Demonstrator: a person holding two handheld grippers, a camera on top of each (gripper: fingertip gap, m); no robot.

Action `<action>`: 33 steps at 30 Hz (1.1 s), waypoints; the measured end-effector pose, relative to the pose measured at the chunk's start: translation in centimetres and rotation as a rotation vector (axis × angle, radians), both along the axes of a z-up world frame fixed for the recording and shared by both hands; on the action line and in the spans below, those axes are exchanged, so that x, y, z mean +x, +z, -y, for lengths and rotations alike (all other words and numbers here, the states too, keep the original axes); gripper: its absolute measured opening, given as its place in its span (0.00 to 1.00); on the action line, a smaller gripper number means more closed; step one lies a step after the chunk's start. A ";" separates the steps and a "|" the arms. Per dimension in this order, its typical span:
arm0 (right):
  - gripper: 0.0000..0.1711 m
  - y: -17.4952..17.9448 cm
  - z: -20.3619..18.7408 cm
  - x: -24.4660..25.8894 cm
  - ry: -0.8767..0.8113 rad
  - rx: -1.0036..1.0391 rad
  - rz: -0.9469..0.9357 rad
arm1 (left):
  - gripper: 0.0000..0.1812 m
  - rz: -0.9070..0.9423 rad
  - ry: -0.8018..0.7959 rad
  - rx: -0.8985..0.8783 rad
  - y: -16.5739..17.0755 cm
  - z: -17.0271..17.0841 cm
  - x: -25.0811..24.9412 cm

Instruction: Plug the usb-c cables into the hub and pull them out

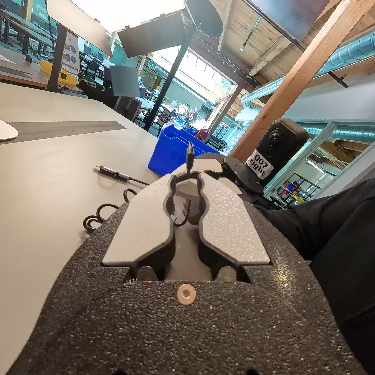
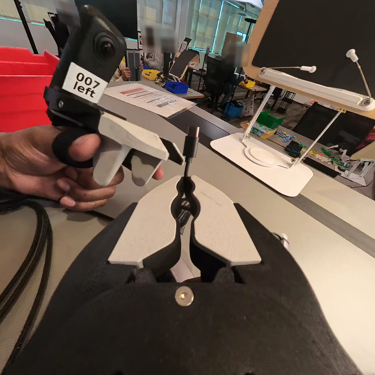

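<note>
A black USB-C cable stands up from my right gripper, which is shut on it just below the plug; the plug points up, free. In the left wrist view the plug rises above the right gripper. My left gripper is open by a narrow gap, its tips right by the cable under the plug, holding nothing I can see. In the right wrist view it comes in from the left. A slim grey hub lies on the table to the left, apart from both grippers.
A coiled black cable lies near the hub. A blue bin stands at the table's far edge, a red bin behind the left gripper. A white stand base, a laminated sheet and a braided black cable are on the table. Only a small space, under 4 cm, lies between the two pairs of fingers.
</note>
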State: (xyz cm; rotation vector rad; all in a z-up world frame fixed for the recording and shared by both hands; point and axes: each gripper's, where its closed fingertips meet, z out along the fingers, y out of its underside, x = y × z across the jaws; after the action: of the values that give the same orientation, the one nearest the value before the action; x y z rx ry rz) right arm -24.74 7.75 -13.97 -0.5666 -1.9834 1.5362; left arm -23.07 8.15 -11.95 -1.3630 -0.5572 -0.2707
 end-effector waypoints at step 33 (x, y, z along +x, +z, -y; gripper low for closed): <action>0.17 -9.7 -4.8 2.5 0.202 0.531 0.485 | 0.03 -0.234 0.040 -0.001 7.9 8.9 2.1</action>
State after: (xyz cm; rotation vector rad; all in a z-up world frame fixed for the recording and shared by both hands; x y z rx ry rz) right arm -22.24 12.50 -23.67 -0.5570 -2.7595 0.9525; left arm -20.97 -0.78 -4.03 -1.3612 -0.3891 -0.0761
